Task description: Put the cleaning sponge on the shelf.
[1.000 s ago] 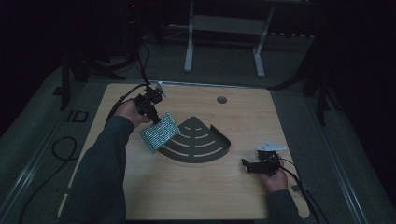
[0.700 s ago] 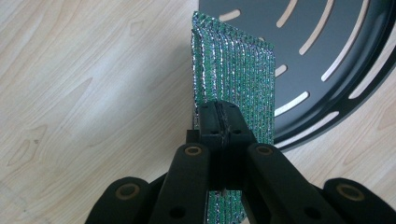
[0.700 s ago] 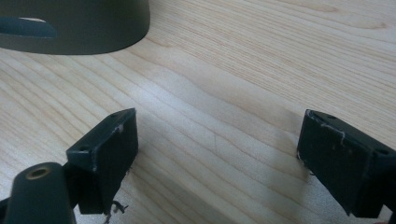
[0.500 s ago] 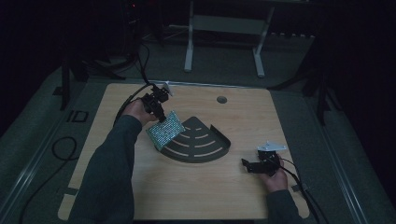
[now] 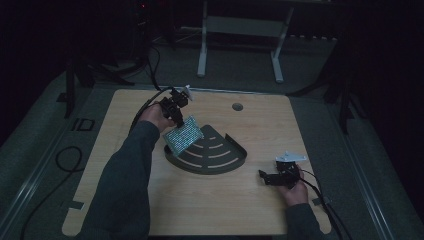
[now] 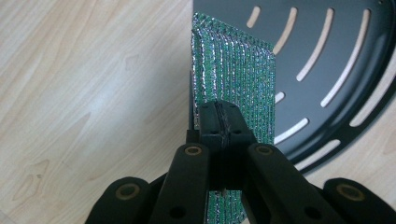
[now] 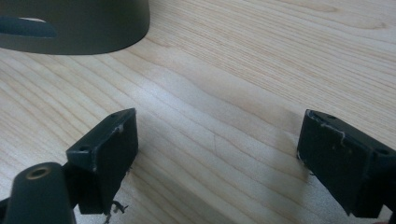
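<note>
Glittery green ribbed pad (image 6: 233, 84), seemingly dark grey slotted tray (image 6: 336, 56).

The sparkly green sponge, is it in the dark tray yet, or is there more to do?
Not yet. Done: the left gripper has its jaws shut on the sparkly green sponge and holds it off the table. In hand: the sponge hangs at the left edge of the dark slotted tray. Left: probably setting it down in the tray and letting go. The right gripper rests open on the wooden table.
</note>
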